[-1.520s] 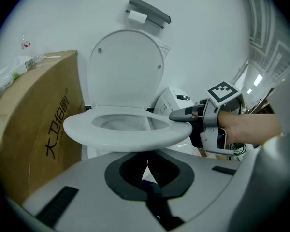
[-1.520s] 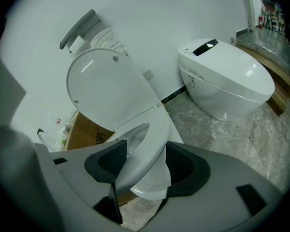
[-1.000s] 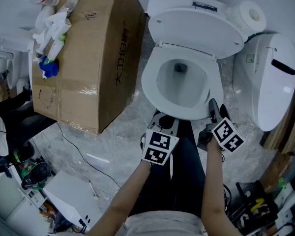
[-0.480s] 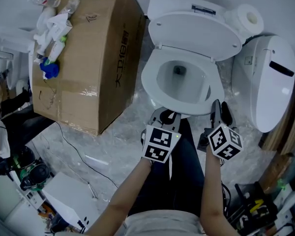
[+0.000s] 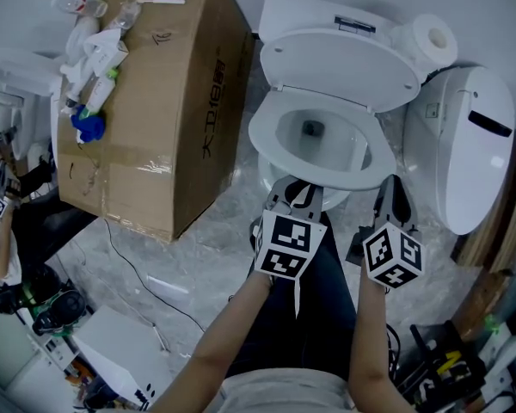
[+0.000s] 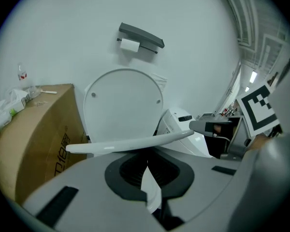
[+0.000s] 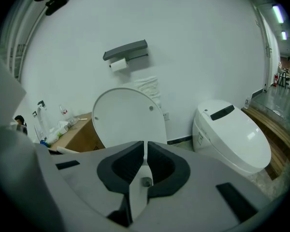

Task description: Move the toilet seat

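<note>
Shut left fingers [image 6: 128, 170] under the toilet seat [image 5: 261, 140]

The left gripper [image 5: 298, 194] had its fingers pressed together beneath the seat's front edge, which seemed to rest on them; the contact itself was hidden. On the right gripper [image 5: 392, 189], the fingers [image 7: 162, 167] had just been closing, meeting on nothing. The bowl [image 5: 285, 149] showed a dark drain [image 5: 310, 126]; the taped cardboard box [image 5: 163, 119] hid its contents.

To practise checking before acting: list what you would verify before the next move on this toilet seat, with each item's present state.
1. Lid upright: ok.
2. Toilet seat front lifted: ok.
3. Left gripper shut, tips at the seat's front edge: ok.
4. Right gripper holding the seat: cannot tell; its jaws have just been closing, no seat seen between them.
5. Nothing between seat and lid: ok.
</note>
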